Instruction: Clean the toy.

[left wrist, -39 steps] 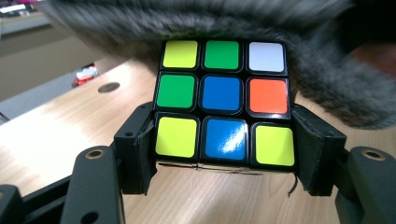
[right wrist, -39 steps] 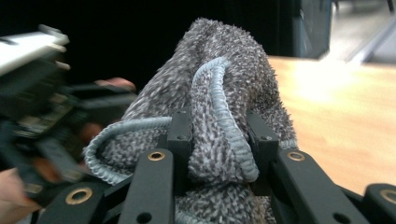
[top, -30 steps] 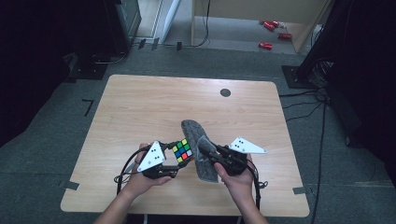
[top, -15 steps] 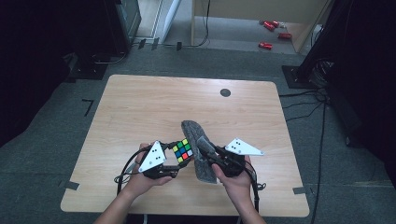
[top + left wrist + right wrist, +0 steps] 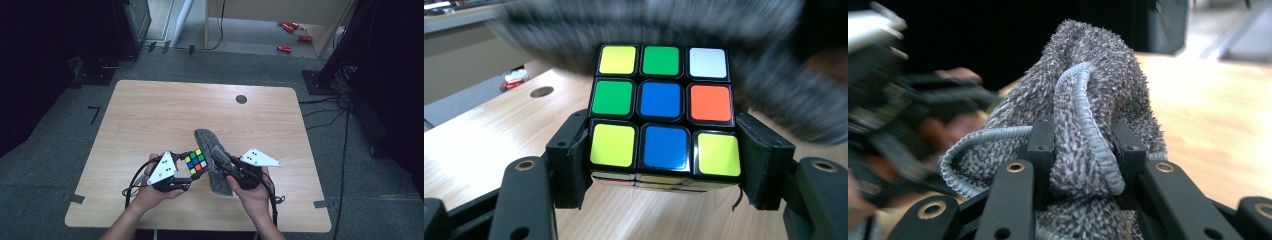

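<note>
Between the black jaws of the left gripper (image 5: 663, 165) sits a puzzle cube (image 5: 663, 112), clamped by its lower layer so that the coloured face of yellow, green, white, blue and orange tiles stands clear above the pads. The right gripper (image 5: 1083, 150) has its jaws closed on a bunched fold of grey cloth (image 5: 1088, 100), the stitched pale-blue hem running up between the pads. In the high view the left gripper (image 5: 181, 176) holds the cube (image 5: 195, 162) above the near edge of the table (image 5: 150, 115), and the cloth (image 5: 212, 157) hangs from the right gripper (image 5: 231, 167) right beside it, its bulk touching or all but touching the cube's right side.

The work in hand looks like wiping the cube with the cloth. To do it well, the left grip should stay firm and low, since only the bottom layer is pinched and a hard sideways push could twist an upper layer or lever the cube out. The cloth is better drawn across the open face in light strokes toward the left gripper's pads, not away from them. The hem is stiff, so the fluffy part should meet the tiles. Turning the left wrist would offer each side in turn, with the right hand kept near.
</note>
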Tool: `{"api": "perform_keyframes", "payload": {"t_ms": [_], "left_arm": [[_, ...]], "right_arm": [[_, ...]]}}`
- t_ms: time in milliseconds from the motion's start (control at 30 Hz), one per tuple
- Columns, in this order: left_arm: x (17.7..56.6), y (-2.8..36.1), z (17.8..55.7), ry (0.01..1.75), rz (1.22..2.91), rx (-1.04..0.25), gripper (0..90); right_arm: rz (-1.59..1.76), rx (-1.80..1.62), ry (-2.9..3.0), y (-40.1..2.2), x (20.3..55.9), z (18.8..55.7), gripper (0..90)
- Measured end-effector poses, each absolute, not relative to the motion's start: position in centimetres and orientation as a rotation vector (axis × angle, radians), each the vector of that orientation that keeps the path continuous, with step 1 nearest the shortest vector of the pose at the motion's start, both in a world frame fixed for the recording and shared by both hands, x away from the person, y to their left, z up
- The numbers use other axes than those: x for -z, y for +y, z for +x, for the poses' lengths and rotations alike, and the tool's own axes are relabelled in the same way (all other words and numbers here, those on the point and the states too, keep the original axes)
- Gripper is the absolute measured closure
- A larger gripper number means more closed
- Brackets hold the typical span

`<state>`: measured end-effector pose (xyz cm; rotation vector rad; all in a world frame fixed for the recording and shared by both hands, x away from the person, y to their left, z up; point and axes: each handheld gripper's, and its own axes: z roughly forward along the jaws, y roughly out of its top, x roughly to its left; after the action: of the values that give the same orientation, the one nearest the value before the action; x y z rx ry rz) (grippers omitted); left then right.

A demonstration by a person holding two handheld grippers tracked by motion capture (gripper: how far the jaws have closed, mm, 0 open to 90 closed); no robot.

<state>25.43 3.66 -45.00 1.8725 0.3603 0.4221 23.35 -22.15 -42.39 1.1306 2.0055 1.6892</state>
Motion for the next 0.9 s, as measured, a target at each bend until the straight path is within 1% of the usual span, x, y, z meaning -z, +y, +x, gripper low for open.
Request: {"api": "perform_keyframes", "payload": {"t_ms": [100, 333, 467, 600, 767, 900], "left_arm": [[44.8, 3.6, 25.3, 0.357, 1.863, -0.422, 34.6], [44.4, 4.4, 25.6, 0.369, 1.821, -0.397, 34.6], [44.9, 4.0, 25.5, 0.354, 1.869, -0.421, 34.6], [44.8, 3.7, 25.3, 0.348, 1.874, -0.429, 34.6], [44.3, 4.1, 25.2, 0.356, 1.836, -0.43, 34.5], [44.4, 4.7, 25.8, 0.392, 1.794, -0.385, 34.5]], "right_arm": [[1.102, -1.693, 1.997, -21.8, 41.8, 23.0, 69.4], [1.252, -1.676, 2.009, -22.9, 43.8, 24.4, 69.7], [1.18, -1.7, 2.014, -22.3, 42.8, 23.7, 69.5], [1.15, -1.723, 2.012, -22.1, 42.2, 23.4, 69.1], [1.24, -1.697, 2.016, -22.8, 43.8, 24.4, 69.0], [1.256, -1.685, 2.02, -22.9, 44.0, 24.6, 69.0]]}}
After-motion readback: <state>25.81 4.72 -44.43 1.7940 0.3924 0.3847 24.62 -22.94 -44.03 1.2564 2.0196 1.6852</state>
